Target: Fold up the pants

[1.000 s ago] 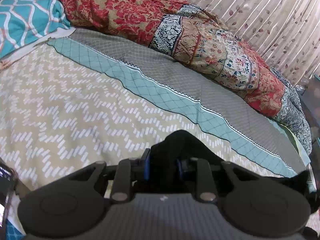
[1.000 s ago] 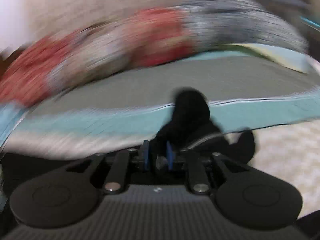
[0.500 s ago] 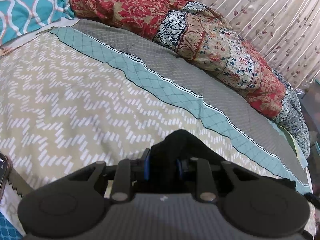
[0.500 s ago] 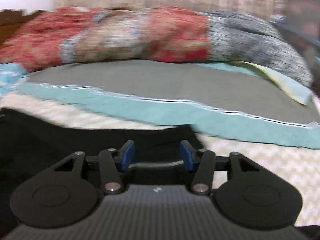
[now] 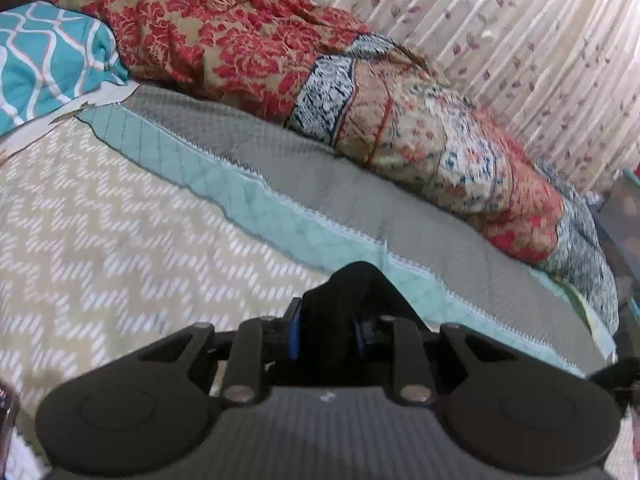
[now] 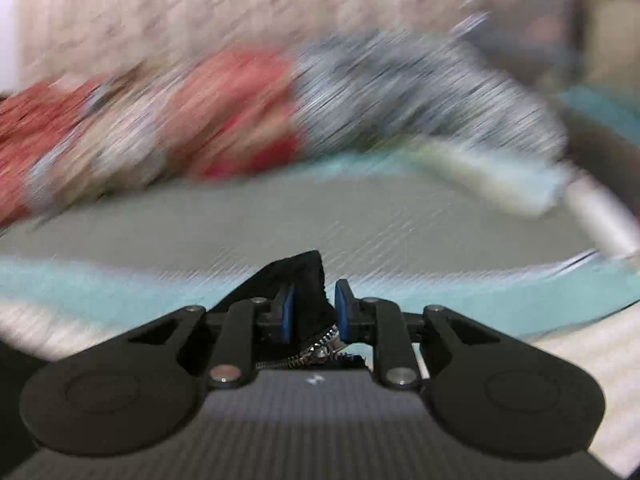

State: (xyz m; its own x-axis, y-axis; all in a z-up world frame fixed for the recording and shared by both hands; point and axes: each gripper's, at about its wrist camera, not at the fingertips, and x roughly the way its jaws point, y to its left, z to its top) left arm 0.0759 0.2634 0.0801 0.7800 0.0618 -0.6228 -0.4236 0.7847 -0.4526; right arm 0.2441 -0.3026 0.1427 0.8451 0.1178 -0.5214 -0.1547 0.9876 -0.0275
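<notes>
**Black pants pinched in both grippers above the bed**

The bed (image 5: 100,240) fills both views, its cover a beige zigzag field edged by a teal band (image 5: 248,200) and a grey strip beyond. Along the far side lies a bunched red and blue patterned quilt (image 5: 360,92), with a teal pillow (image 5: 44,64) at one end and a pale leaf-print curtain (image 5: 520,40) behind. The right wrist view is heavily smeared, so little of that background can be trusted.

The pants (image 5: 352,296) are black and soft. In the left wrist view a hump of the cloth rises between the blue pads, and the left gripper (image 5: 326,334) is closed down on it. In the right wrist view the right gripper (image 6: 312,310) has a peak of the same dark cloth between its pads, which sit close against it; a metal zipper (image 6: 324,346) shows just below, so this hold is likely near the fly or waistband. How the rest of the garment hangs or lies is hidden under the gripper bodies.

The cloth looks light and limp, and it will probably sag and bunch between the two holds. Pinching through a seam or the waistband, where layers are thicker, should slip less than a single thin layer. The zipper is the only stiff part and may resist a crease there.
</notes>
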